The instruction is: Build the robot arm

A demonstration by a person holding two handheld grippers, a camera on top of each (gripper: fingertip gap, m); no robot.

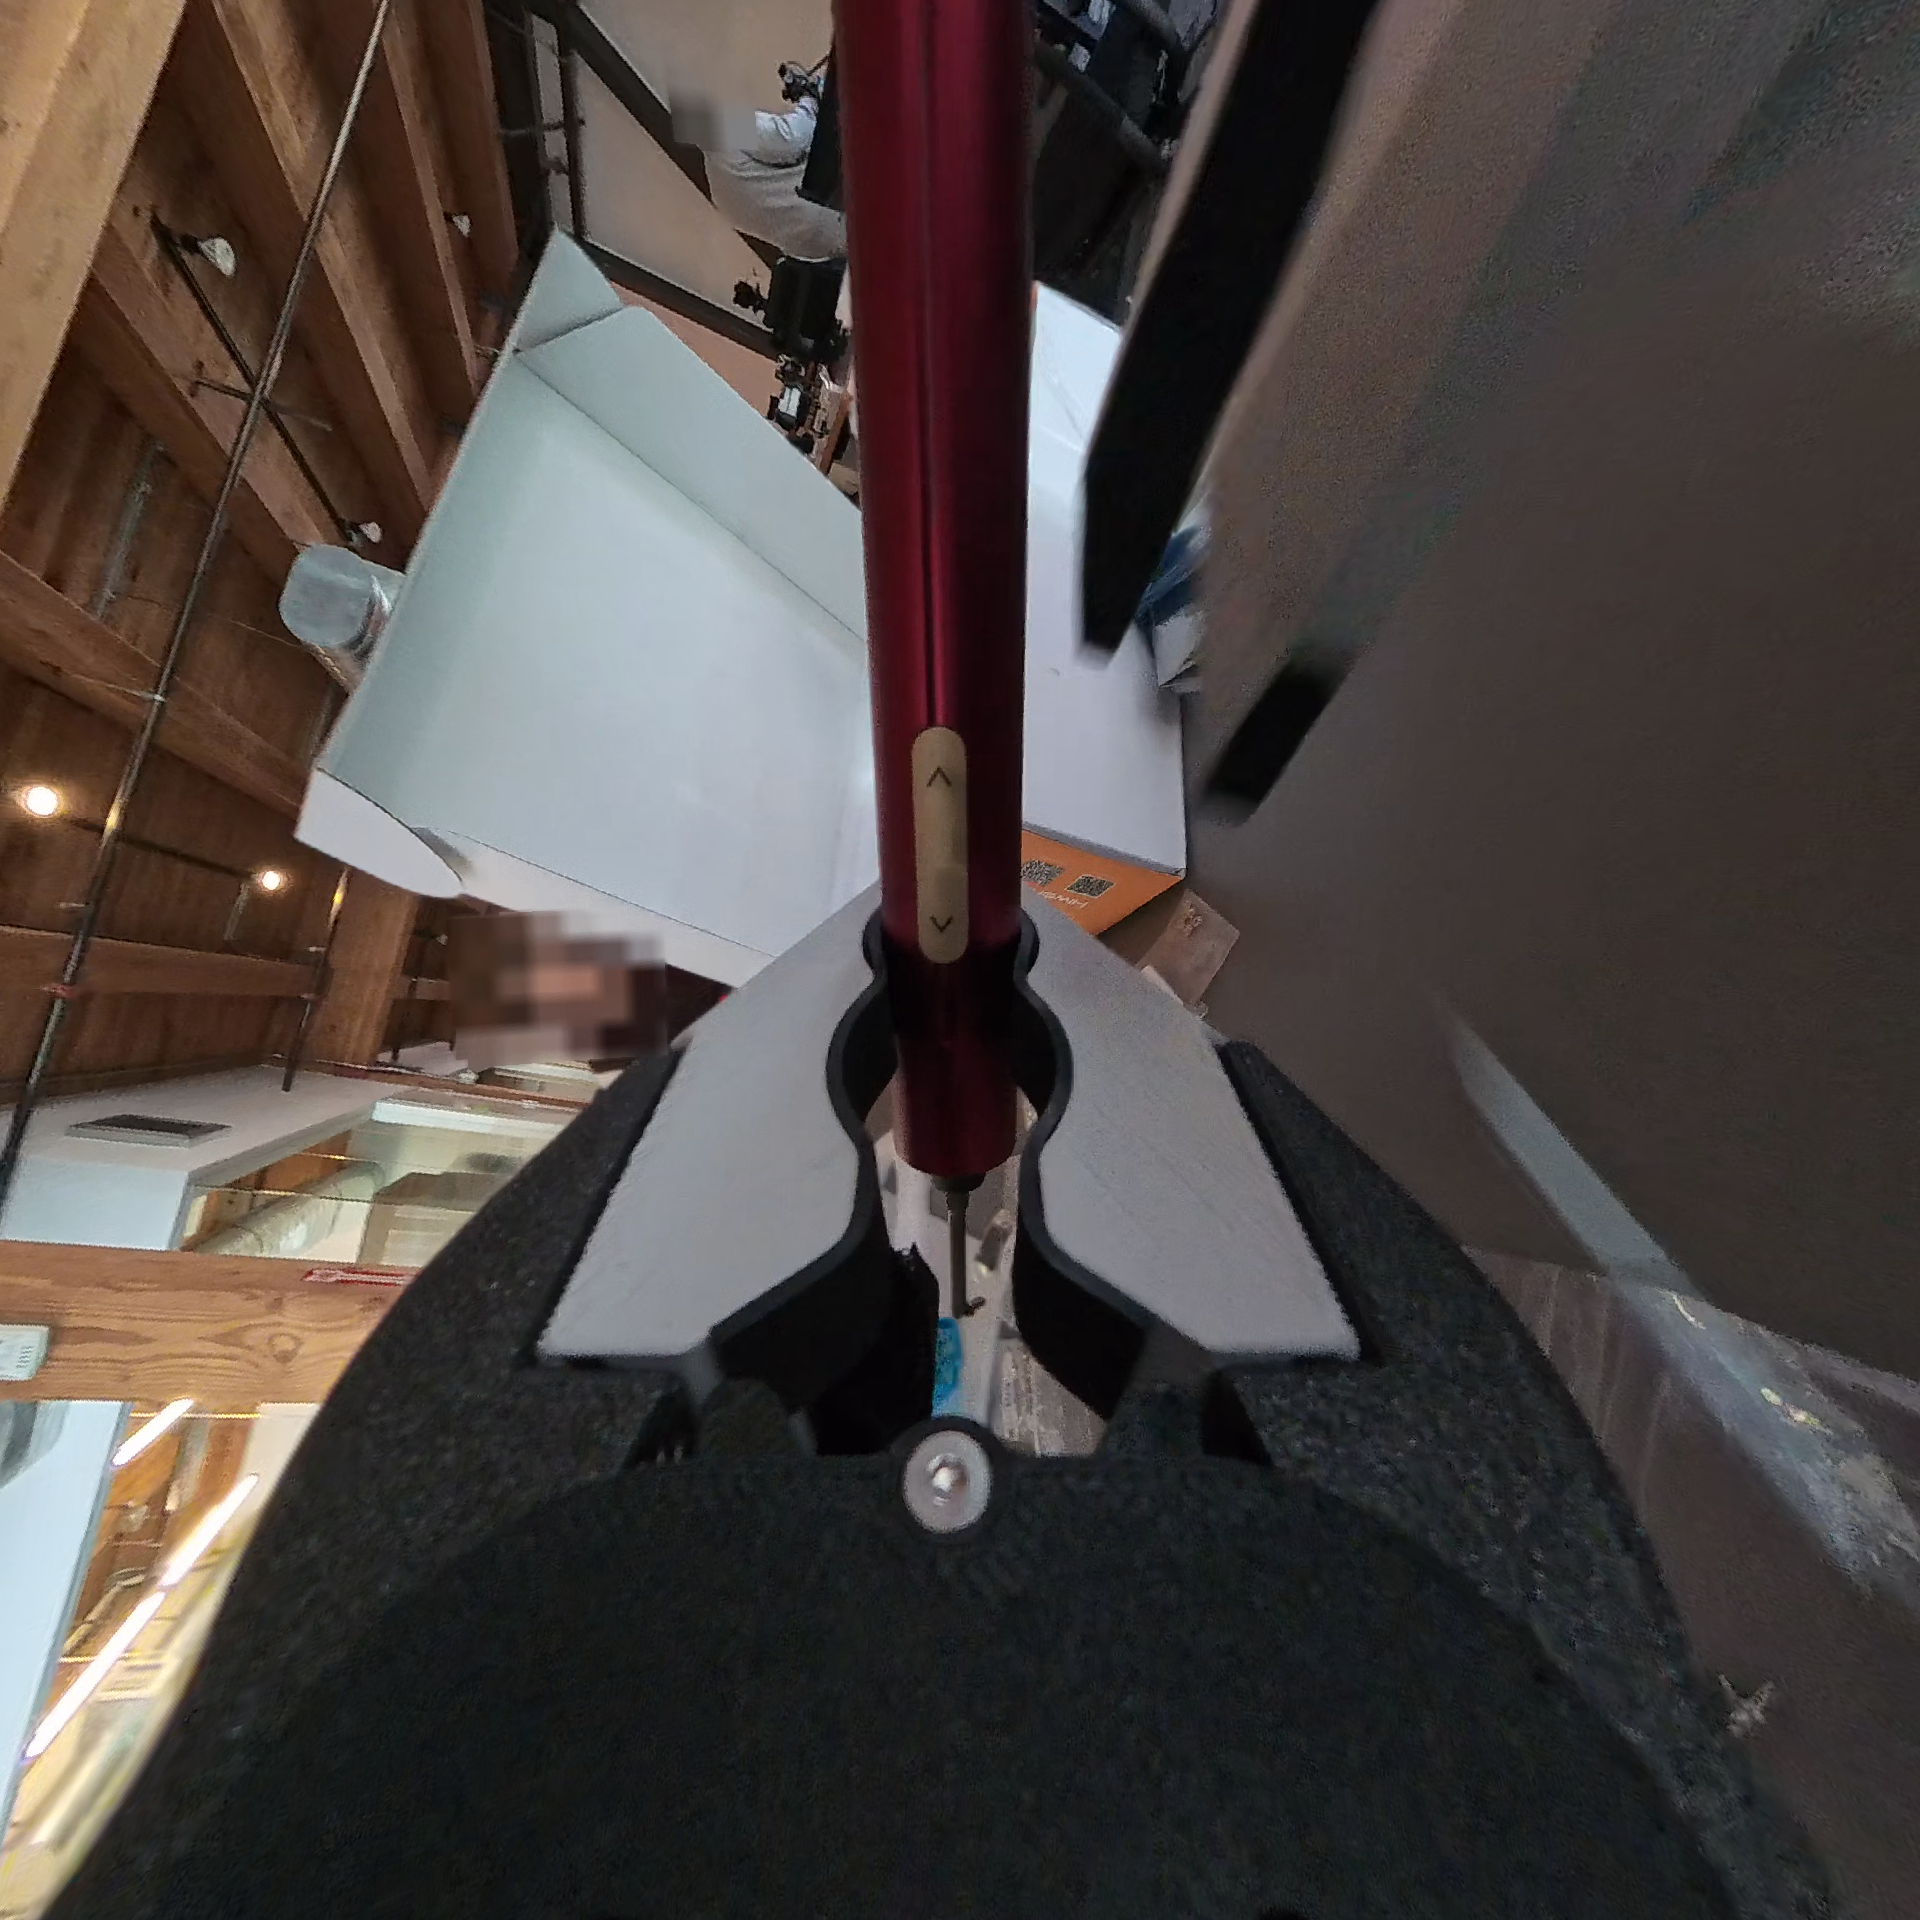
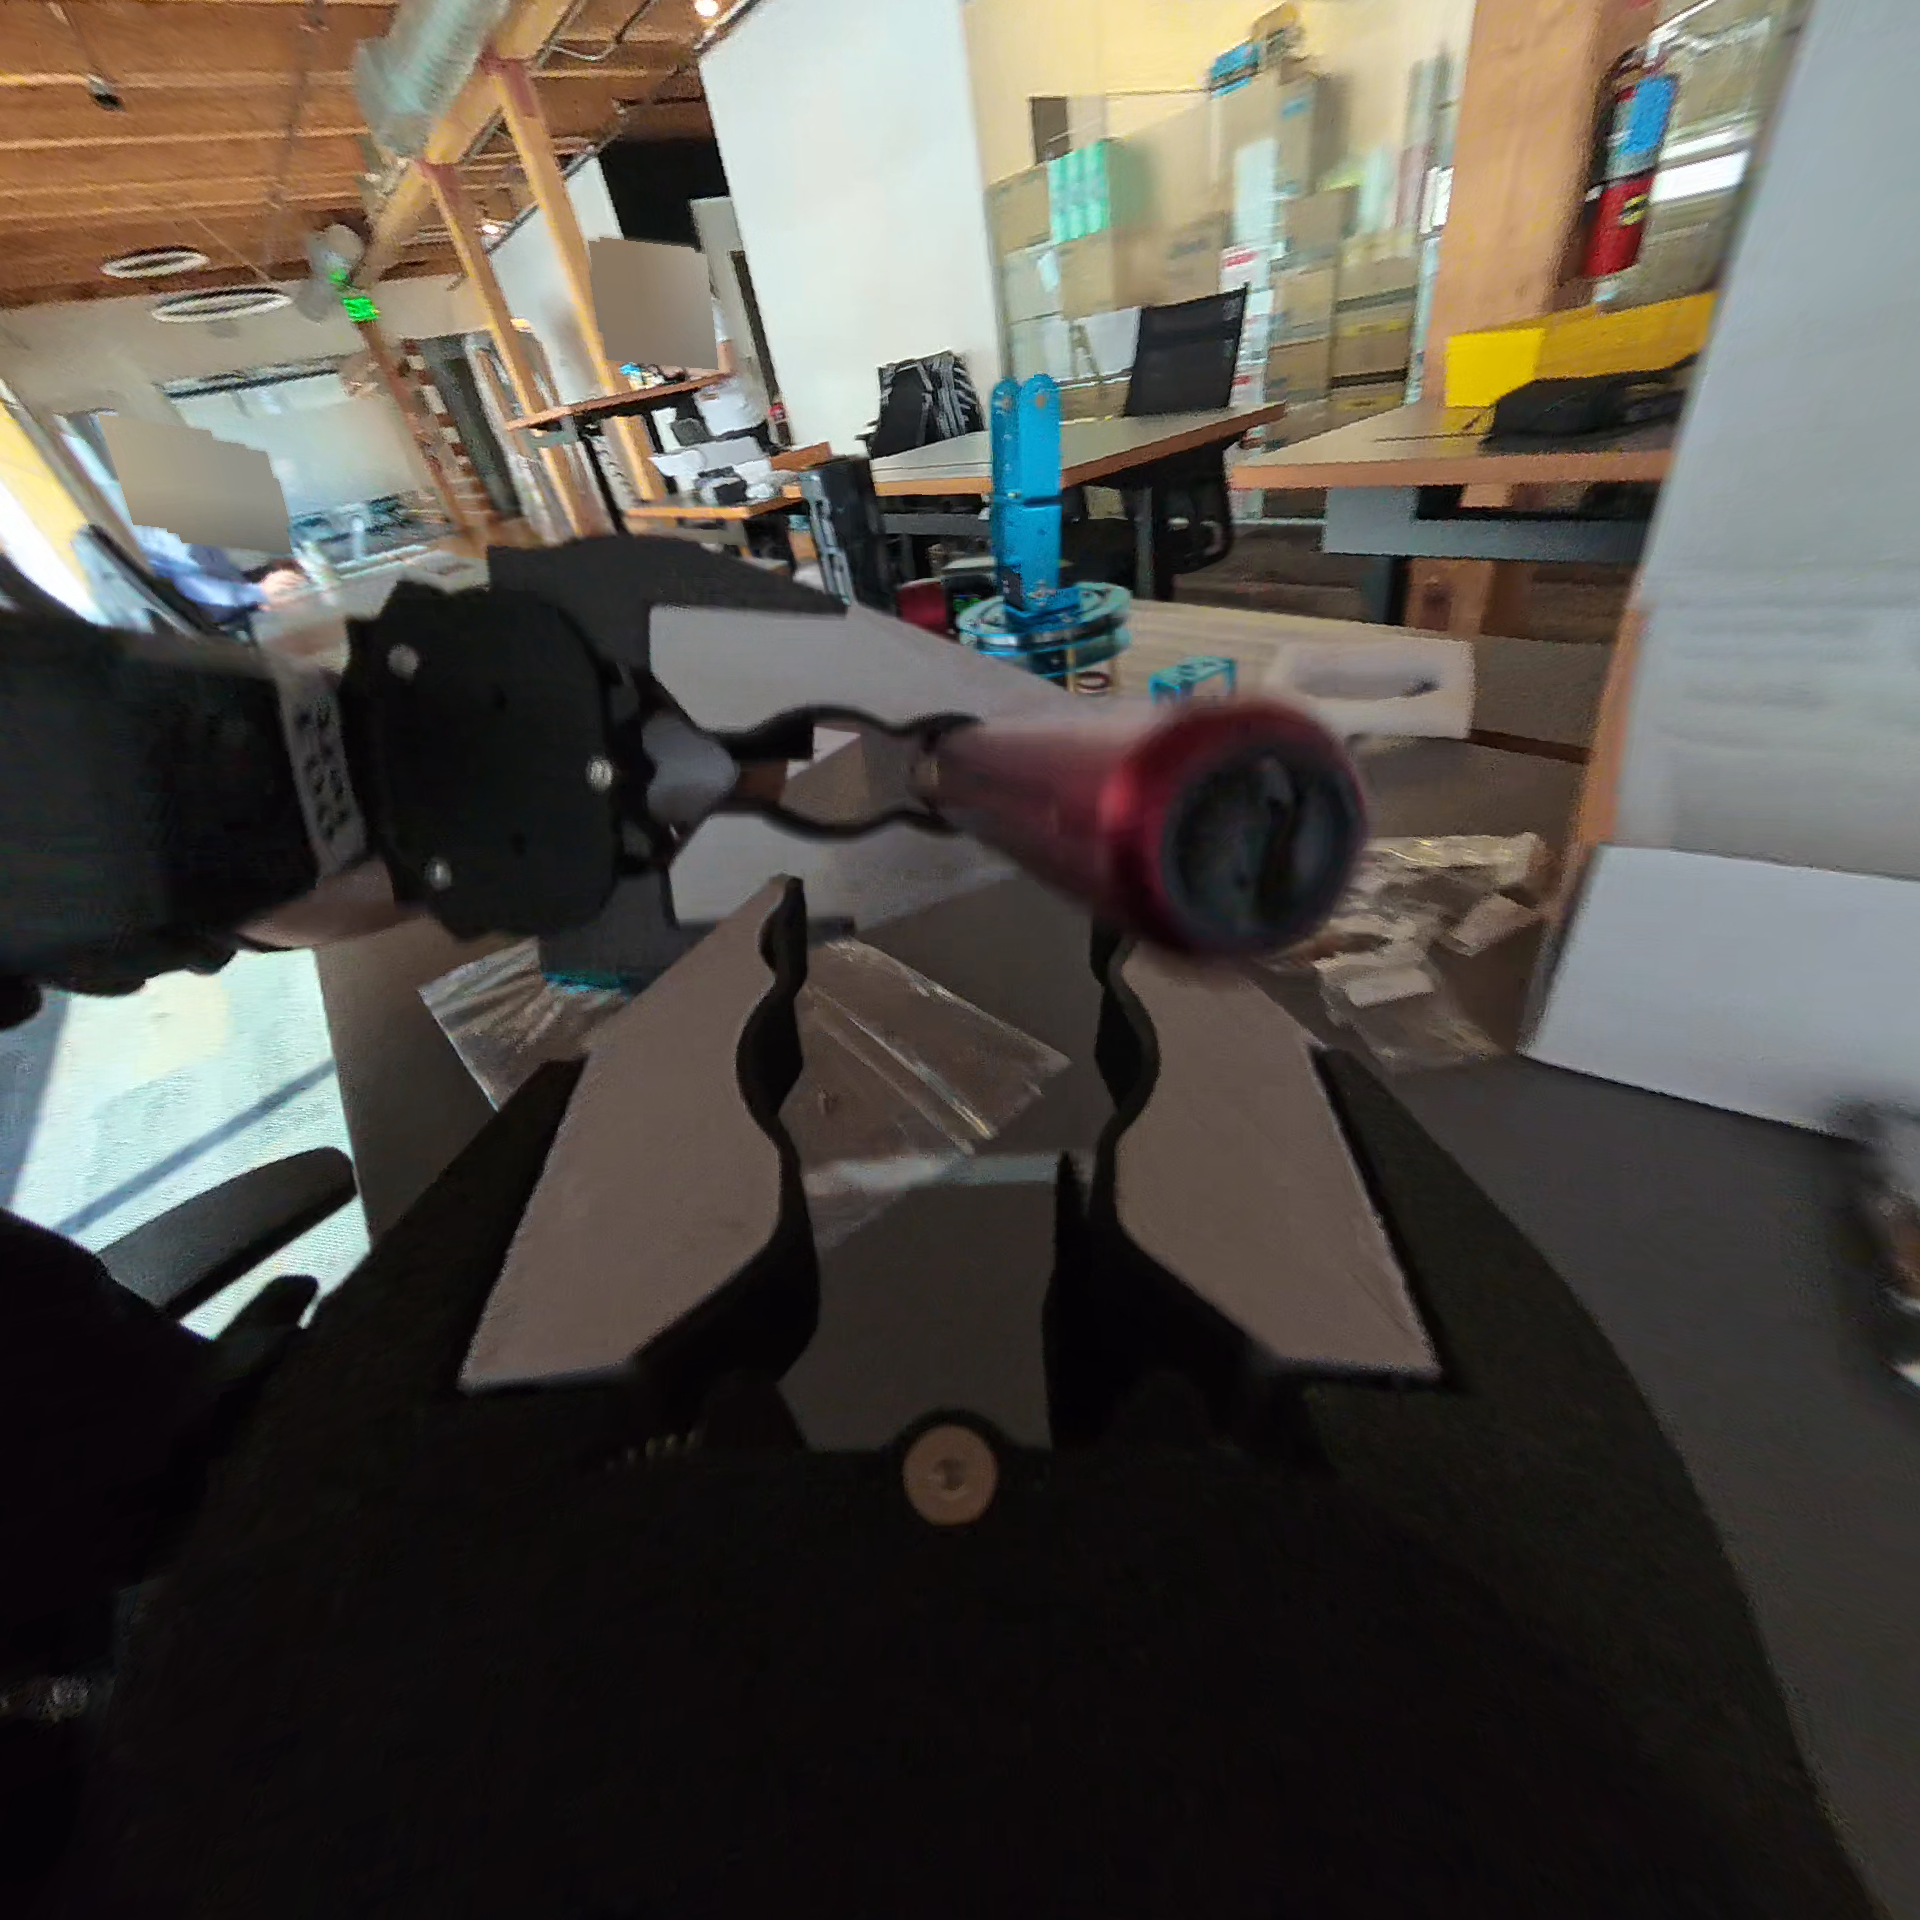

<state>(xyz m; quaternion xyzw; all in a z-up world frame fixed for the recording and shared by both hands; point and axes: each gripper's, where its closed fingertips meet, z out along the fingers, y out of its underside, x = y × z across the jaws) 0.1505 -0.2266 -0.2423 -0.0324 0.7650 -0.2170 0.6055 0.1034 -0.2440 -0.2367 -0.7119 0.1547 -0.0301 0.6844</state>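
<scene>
My left gripper (image 1: 951,925) is shut on a dark red pen-shaped electric screwdriver (image 1: 935,416) with a gold rocker button. The body runs forward past the fingertips and the thin bit (image 1: 961,1257) points back between the fingers. In the right wrist view, a gloved hand holds the left gripper (image 2: 930,774) level at the left. The screwdriver's round butt end (image 2: 1247,831) points at the camera. My right gripper (image 2: 945,935) is open and empty. Its right fingertip (image 2: 1127,966) sits just under that butt end; I cannot tell whether they touch.
An open white box (image 1: 623,623) and an orange box (image 1: 1091,894) lie beyond the screwdriver. A blurred grey and black shape (image 1: 1558,623) is close at the right. On the dark table (image 2: 1558,1195) are clear plastic bags (image 2: 914,1049), a white box (image 2: 1714,966) and a blue robot kit (image 2: 1023,499). The grippers' ends are close to 5 centimetres from one another.
</scene>
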